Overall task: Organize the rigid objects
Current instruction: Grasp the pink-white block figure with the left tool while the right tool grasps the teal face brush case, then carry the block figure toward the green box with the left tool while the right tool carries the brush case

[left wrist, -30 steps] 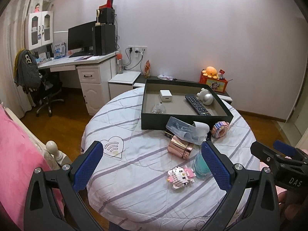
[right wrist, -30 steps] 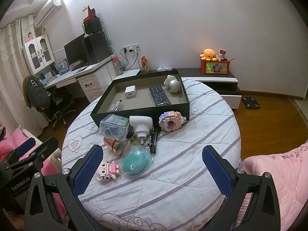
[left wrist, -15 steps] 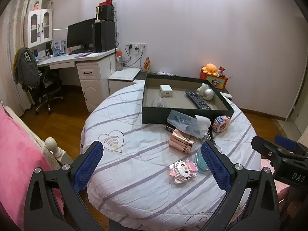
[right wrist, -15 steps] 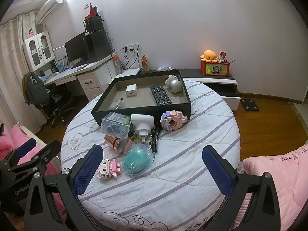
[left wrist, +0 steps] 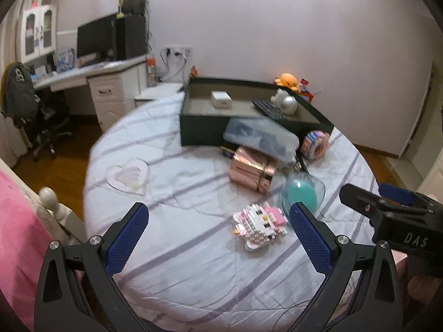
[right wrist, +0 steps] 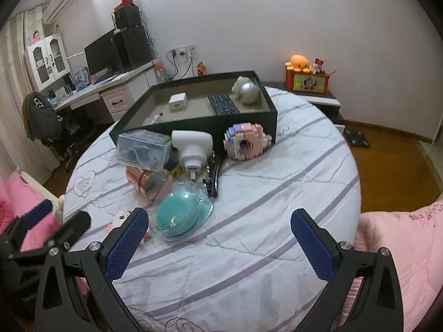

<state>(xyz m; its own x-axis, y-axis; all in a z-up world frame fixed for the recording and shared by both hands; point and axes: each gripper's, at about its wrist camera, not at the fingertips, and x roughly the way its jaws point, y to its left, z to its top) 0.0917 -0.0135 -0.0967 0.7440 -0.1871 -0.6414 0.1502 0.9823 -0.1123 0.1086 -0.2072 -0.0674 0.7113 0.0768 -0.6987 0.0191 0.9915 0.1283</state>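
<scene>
A dark open box (left wrist: 193,130) (right wrist: 249,120) stands at the far side of the round table and holds a remote (right wrist: 223,104), a white adapter (right wrist: 177,102) and a silver ball (right wrist: 247,93). In front of it lie a clear case (right wrist: 142,152), a white plug (right wrist: 191,149), a rose-gold can (left wrist: 252,173), a teal disc in clear plastic (right wrist: 180,215) and two pink brick figures (left wrist: 259,225) (right wrist: 245,141). My left gripper (left wrist: 218,238) is open above the near pink figure. My right gripper (right wrist: 220,246) is open over bare cloth beside the teal disc.
The table (right wrist: 277,207) has a striped white cloth. A desk with monitor (left wrist: 97,38) and a chair (left wrist: 41,127) stand at the left. A low cabinet with an orange plush (right wrist: 300,62) is behind. Pink bedding (right wrist: 401,249) lies at the right.
Both grippers have moved forward and lower toward the table; the objects appear larger. Nothing was taken hold of and both stay open.
</scene>
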